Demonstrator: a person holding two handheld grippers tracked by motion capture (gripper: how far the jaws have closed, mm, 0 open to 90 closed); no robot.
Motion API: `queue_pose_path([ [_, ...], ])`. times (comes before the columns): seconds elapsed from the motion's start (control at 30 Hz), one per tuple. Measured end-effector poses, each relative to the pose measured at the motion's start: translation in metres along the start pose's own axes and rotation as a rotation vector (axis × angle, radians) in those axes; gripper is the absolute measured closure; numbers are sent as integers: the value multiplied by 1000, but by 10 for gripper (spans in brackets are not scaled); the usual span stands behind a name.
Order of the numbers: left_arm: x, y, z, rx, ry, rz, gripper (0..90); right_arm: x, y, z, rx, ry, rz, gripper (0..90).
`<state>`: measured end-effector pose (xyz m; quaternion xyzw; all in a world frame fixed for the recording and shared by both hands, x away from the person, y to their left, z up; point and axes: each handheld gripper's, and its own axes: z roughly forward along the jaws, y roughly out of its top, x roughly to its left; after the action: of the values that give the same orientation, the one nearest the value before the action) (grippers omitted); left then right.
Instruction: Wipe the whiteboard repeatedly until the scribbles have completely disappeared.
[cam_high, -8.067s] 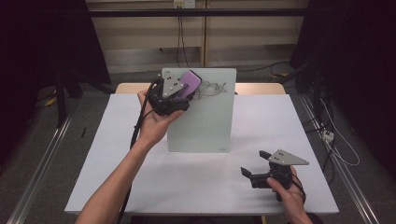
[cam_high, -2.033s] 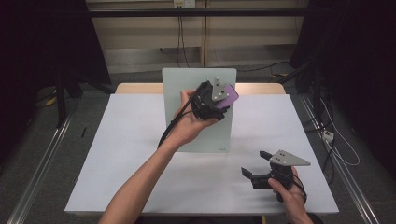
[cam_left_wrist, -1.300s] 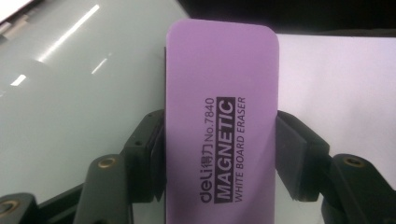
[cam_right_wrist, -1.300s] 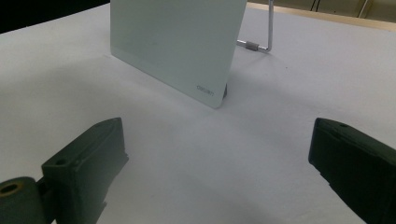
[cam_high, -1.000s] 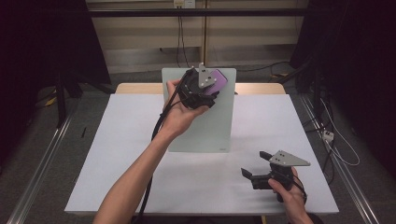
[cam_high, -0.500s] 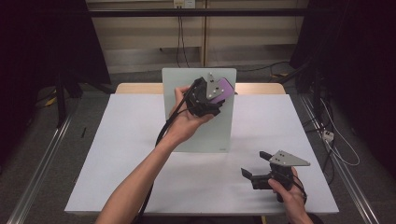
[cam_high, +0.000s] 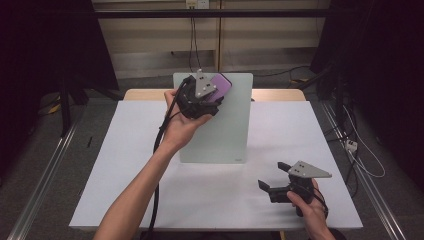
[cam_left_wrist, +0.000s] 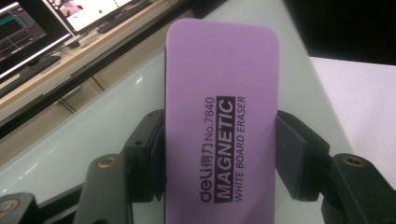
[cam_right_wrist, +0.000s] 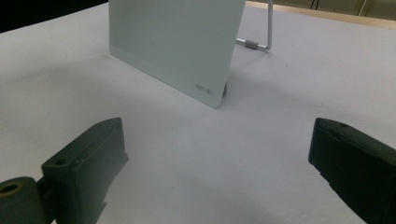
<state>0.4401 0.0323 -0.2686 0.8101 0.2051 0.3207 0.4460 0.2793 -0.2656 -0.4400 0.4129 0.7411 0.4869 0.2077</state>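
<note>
A pale green glass whiteboard (cam_high: 220, 120) stands tilted on the white table, held up by a wire stand (cam_right_wrist: 261, 32) behind it. My left gripper (cam_high: 212, 97) is up at the board's top edge, shut on a purple magnetic whiteboard eraser (cam_left_wrist: 222, 121), which lies against the glass. The eraser (cam_high: 220, 85) pokes out at the board's upper middle. My right gripper (cam_high: 272, 180) rests low over the table's front right, open, with nothing between its jaws. The board's lower corner (cam_right_wrist: 210, 88) faces it across bare table.
The white table (cam_high: 100, 165) ends at a wooden strip (cam_high: 280, 94) behind the board. Dark curtains and a rail stand at both sides. Cables run on the floor at the right. Monitors (cam_left_wrist: 28, 28) show beyond the board in the left gripper view.
My left gripper with the eraser has slid leftward and up along the top of the board since half a second ago. The right gripper has kept still.
</note>
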Motion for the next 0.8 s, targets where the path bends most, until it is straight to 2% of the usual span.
queue_pose_path([
  [0.13, 6, -8, -7, -5, 22, -9, 407, 0, 0, 0, 0, -2, 4, 36],
  [0.2, 7, -14, -11, 7, 49, -4, 407, 0, 0, 0, 2, -3, 3, 36],
  [0.37, 13, -31, -19, 4, 45, -31, 407, -1, 0, 0, 0, -4, 5, 36],
  [0.43, 16, -34, -22, -6, 63, -44, 407, 0, 0, 1, 3, -5, 5, 36],
  [0.53, 20, -38, -26, -12, 60, -58, 407, 1, 0, 1, 1, -4, 1, 36],
  [0.6, 23, -40, -29, -8, 42, -63, 407, 1, 0, 1, 3, -4, 6, 36],
  [0.8, 21, -46, -37, -9, 14, -38, 407, 0, 0, 1, 1, -5, 2, 36],
])
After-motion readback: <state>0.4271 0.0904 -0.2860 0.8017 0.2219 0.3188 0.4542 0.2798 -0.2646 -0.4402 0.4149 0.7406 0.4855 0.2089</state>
